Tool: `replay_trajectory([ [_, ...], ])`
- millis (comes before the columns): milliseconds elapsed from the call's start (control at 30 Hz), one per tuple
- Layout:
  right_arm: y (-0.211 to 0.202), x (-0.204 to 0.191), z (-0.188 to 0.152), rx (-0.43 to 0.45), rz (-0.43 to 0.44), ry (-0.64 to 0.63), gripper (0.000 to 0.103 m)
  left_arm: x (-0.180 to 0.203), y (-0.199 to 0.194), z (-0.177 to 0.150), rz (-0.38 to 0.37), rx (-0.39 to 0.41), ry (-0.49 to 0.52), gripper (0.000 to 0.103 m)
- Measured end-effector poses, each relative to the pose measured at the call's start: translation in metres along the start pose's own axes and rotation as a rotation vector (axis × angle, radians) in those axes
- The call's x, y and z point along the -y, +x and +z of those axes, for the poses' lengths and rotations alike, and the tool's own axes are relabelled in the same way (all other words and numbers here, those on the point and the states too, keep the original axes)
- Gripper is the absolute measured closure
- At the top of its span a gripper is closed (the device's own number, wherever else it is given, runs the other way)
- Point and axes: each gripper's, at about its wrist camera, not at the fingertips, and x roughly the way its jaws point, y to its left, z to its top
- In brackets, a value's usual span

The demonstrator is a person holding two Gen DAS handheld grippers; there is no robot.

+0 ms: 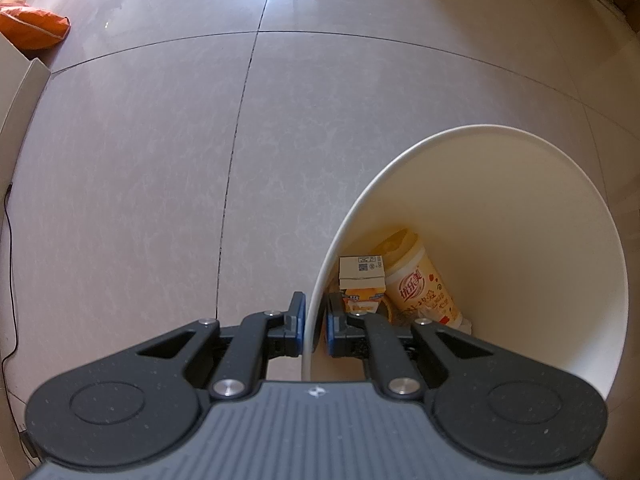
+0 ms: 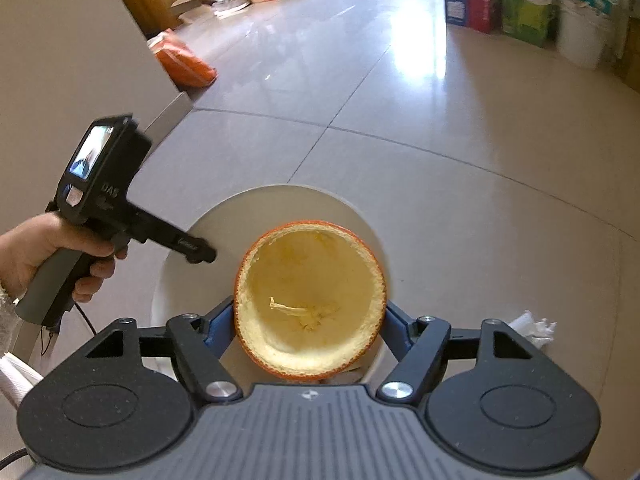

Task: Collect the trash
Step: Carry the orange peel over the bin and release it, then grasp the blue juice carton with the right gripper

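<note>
right tongs (image 2: pixel 310 316) clamp a hollow orange peel (image 2: pixel 310 300), held over the white bin (image 2: pixel 180 248); left tongs (image 1: pixel 314 320) pinch the bin rim (image 1: pixel 316 300), narrow; carton (image 1: pixel 361 280) and cup (image 1: pixel 424 284) lie in the bin; crumpled tissue (image 2: pixel 534 328) on floor right of bin

From my left wrist view, the bin (image 1: pixel 500 240) runs under the gripper body at the bottom, and the small carton (image 1: pixel 361 280) is partly hidden behind a fingertip. On the right wrist view, the orange peel (image 2: pixel 310 300) covers most of the bin opening, and the crumpled tissue (image 2: pixel 534 328) is partly blocked.
</note>
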Motion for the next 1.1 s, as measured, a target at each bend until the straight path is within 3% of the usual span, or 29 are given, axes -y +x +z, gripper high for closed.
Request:
replay_trajectory([
  [167, -0.002, -0.006, -0.006, 0.013, -0.007, -0.036, 0.011, 0.0, 0.0, 0.001, 0.0, 0.0, -0.003, 0.095],
  [500, -0.004, 0.014, -0.012, 0.029, -0.064, 0.024, 0.009, 0.0, -0.001, 0.0, -0.007, -0.001, 0.0, 0.095],
  [767, -0.003, 0.063, -0.032, 0.006, -0.148, 0.142, 0.008, 0.001, -0.001, 0.001, -0.005, -0.003, 0.001, 0.095],
  [1100, 0.013, 0.105, -0.054, -0.029, -0.24, 0.189, 0.008, 0.001, -0.001, 0.001, -0.001, -0.003, 0.003, 0.095],
])
